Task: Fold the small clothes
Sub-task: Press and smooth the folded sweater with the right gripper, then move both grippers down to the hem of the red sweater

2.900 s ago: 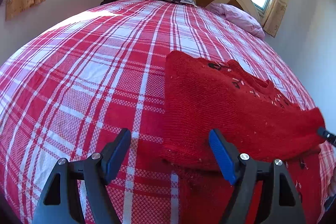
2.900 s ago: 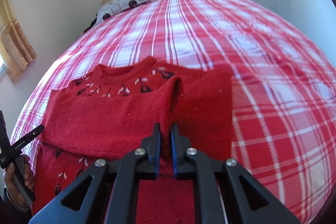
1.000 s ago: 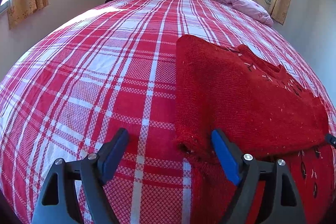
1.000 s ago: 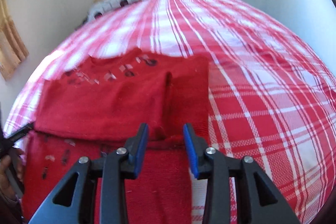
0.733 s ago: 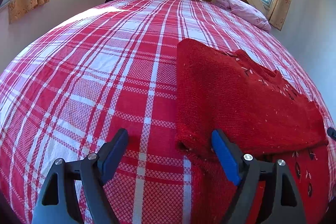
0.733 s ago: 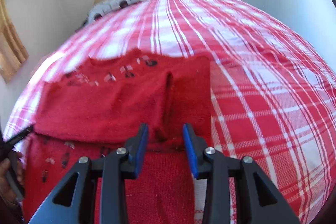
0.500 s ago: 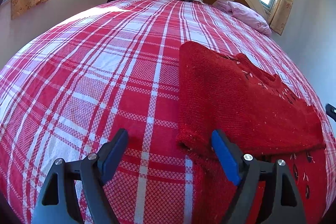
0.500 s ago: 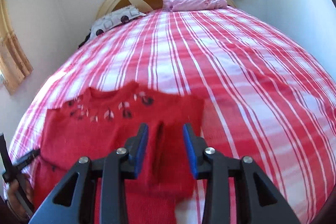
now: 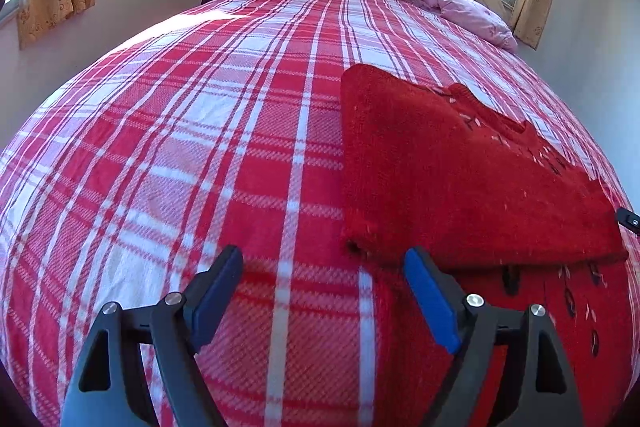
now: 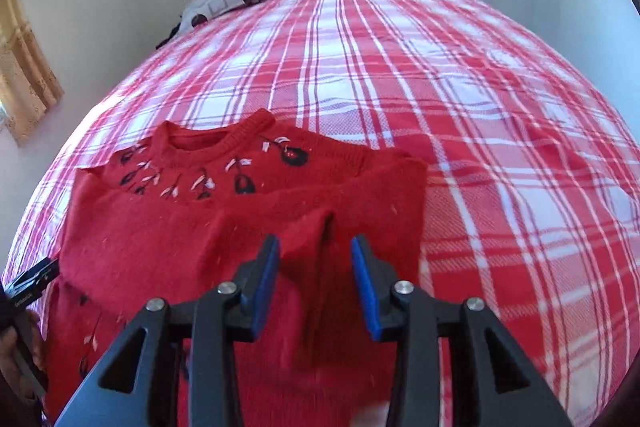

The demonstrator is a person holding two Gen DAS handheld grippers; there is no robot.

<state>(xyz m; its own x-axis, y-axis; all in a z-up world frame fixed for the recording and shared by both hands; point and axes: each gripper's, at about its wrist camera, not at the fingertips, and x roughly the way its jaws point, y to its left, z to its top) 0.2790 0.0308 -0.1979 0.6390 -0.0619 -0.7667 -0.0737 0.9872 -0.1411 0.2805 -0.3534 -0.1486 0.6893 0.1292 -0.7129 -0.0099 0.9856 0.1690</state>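
Since the earliest frame the right claw [image 10: 314, 251] had let go of the sleeve ridge it pinched; its blue pads stood apart, straddling that raised fold without gripping. Beyond it at 12 o'clock the red knit sweater [image 10: 248, 211] lay on the bed [image 10: 500, 131], sleeves folded across, black-and-white flowers at the ribbed collar. Open plaid sheet stretched from 1 to 4 o'clock. The left claw [image 9: 324, 263] gaped wide, empty, the sweater's fuzzy folded edge [image 9: 348, 163] at its 1 o'clock.
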